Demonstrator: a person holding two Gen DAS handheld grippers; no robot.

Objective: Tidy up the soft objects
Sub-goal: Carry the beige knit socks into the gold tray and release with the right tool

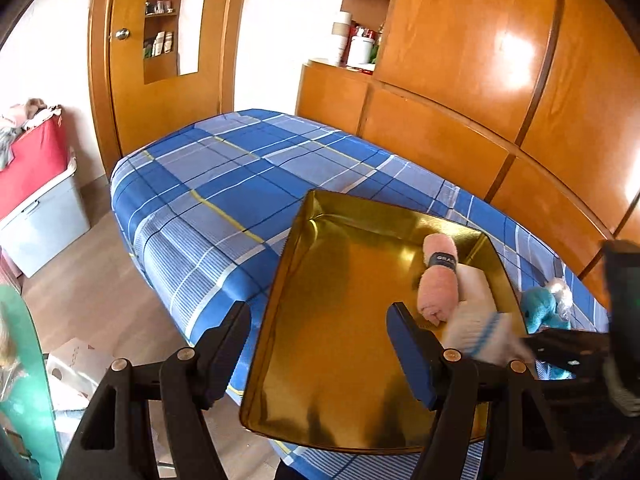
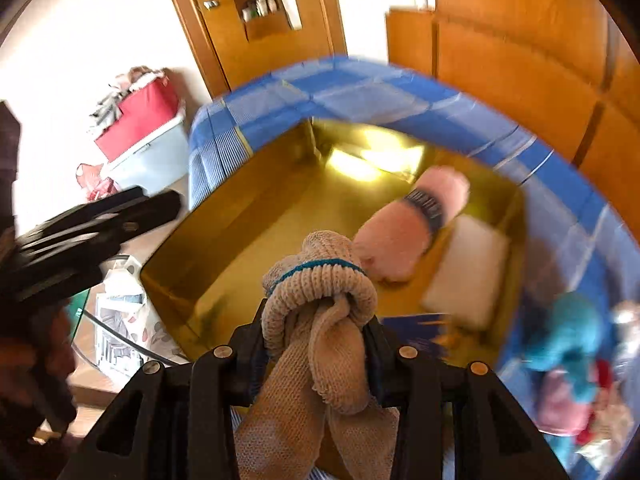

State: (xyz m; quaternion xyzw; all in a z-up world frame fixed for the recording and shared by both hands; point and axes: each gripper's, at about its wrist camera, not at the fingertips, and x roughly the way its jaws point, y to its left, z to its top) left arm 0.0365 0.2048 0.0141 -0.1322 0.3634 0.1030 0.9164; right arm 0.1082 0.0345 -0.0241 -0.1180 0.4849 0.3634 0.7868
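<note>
A gold tray (image 1: 340, 340) lies on the blue plaid bed (image 1: 224, 184). In it lie a rolled pink towel (image 1: 438, 276) with a dark band and a white folded cloth (image 1: 476, 284). My left gripper (image 1: 320, 328) is open and empty over the tray's near left part. My right gripper (image 2: 316, 320) is shut on a beige knitted glove (image 2: 320, 280) with a blue stripe, held above the tray (image 2: 256, 232) beside the pink towel (image 2: 412, 216). The glove shows blurred in the left wrist view (image 1: 480, 336).
A blue plush toy (image 1: 544, 308) and other soft things (image 2: 568, 392) lie on the bed right of the tray. A wooden wardrobe (image 1: 480, 100) runs along the bed's far side. A grey bin with a red box (image 1: 36, 184) stands on the floor at left.
</note>
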